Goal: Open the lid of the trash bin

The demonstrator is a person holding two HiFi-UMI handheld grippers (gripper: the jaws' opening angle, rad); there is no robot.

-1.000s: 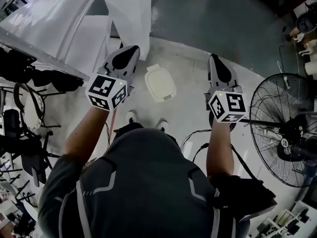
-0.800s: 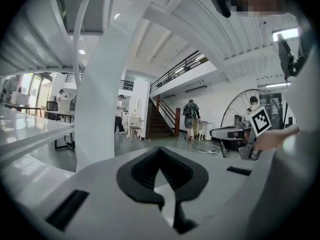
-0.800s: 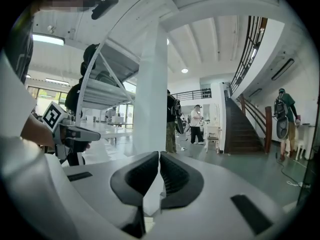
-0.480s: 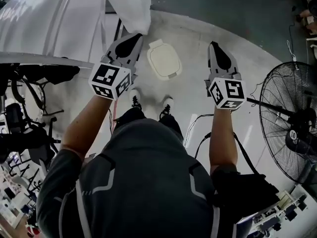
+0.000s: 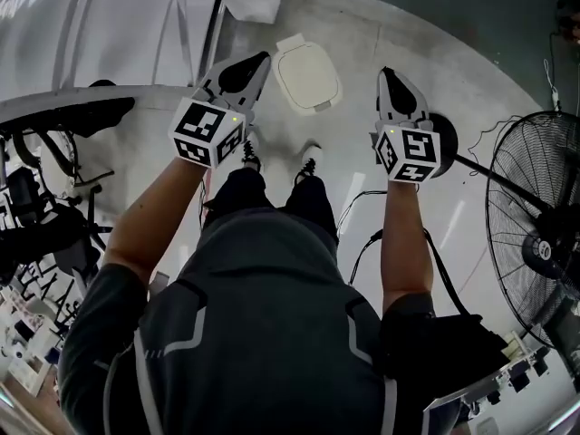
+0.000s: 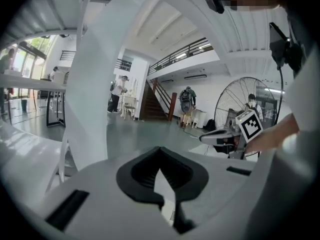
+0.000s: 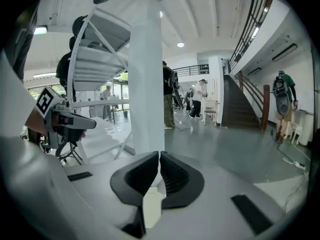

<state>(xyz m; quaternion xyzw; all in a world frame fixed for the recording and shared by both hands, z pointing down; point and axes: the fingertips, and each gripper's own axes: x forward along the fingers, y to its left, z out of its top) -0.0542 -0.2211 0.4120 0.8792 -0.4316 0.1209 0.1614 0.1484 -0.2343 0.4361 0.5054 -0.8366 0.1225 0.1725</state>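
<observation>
We hold the left gripper (image 5: 256, 60) and right gripper (image 5: 388, 73) above the white rounded-square plastic trash bin (image 5: 308, 73), which stands lid-down on the pale floor (image 5: 381, 30) just beyond our feet. Both pairs of fingers are pressed together and empty, probably lining up.

Grey pale-piped shirt (image 5: 272, 333); left gripper (image 5: 263, 57) and right gripper (image 5: 386, 72) grey, black-padded.

Bright daylight, fisheye-bent edges, dark vignetted corners.
</observation>
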